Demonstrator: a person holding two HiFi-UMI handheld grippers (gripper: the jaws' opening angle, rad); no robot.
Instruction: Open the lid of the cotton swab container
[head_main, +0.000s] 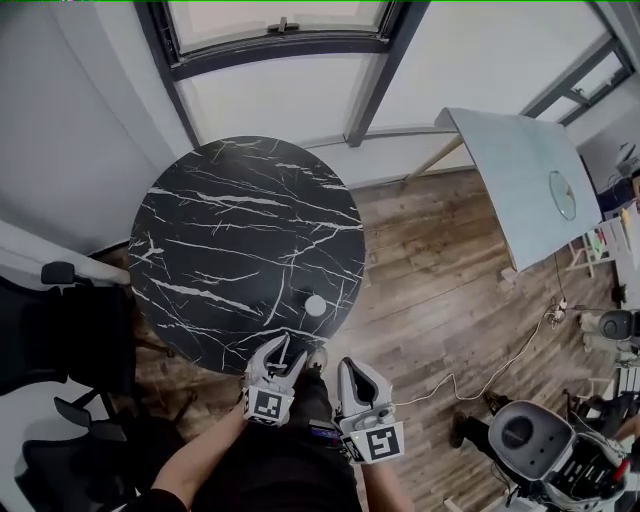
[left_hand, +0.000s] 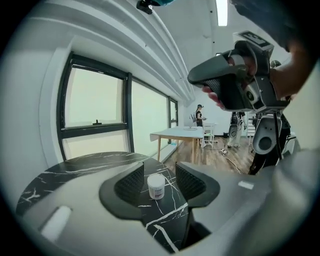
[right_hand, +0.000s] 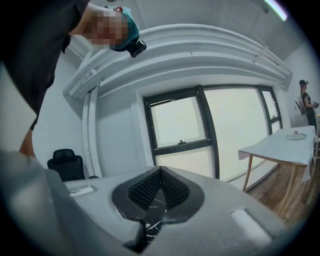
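The cotton swab container (head_main: 315, 305) is a small white round tub with its lid on. It stands upright near the front right edge of the round black marble table (head_main: 230, 250). My left gripper (head_main: 291, 354) hovers just short of that edge, open, pointing at the tub. In the left gripper view the container (left_hand: 156, 186) shows in the gap between the jaws but farther out, with neither pad touching it. My right gripper (head_main: 346, 366) is beside the left one, off the table, with its jaws shut (right_hand: 159, 173) and nothing between them.
Black office chairs (head_main: 60, 330) stand left of the table. A white table (head_main: 520, 180) is at the far right, and a white machine (head_main: 540, 440) at the bottom right. A cable (head_main: 480, 370) runs across the wooden floor. Windows line the wall behind the marble table.
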